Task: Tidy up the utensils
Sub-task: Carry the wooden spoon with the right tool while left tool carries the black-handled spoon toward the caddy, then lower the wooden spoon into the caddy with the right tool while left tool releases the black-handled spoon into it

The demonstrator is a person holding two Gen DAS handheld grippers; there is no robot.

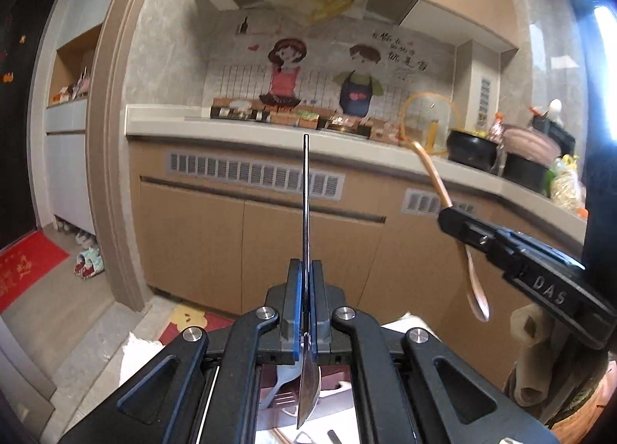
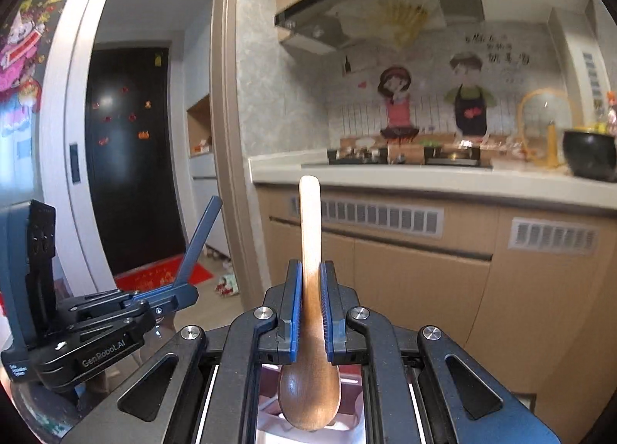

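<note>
Left gripper (image 1: 306,303) is clamped tight on a thin steel utensil (image 1: 305,208) with a long flat handle, seen edge-on; handle points ahead toward the pale kitchen counter (image 1: 239,128), head hangs behind the pads. A second steel piece, forked, shows below it; I can't tell if it's gripped too. Right gripper (image 2: 311,307) pinches a brown wooden spoon (image 2: 309,235) at the neck, handle forward, bowl behind the jaws. Both utensils are held in the air, well short of the counter. My read: carry phase. I'd keep both clamps firm, keep the wrists steady so nothing pivots, keep the grippers apart, and lower slowly before releasing.
</note>
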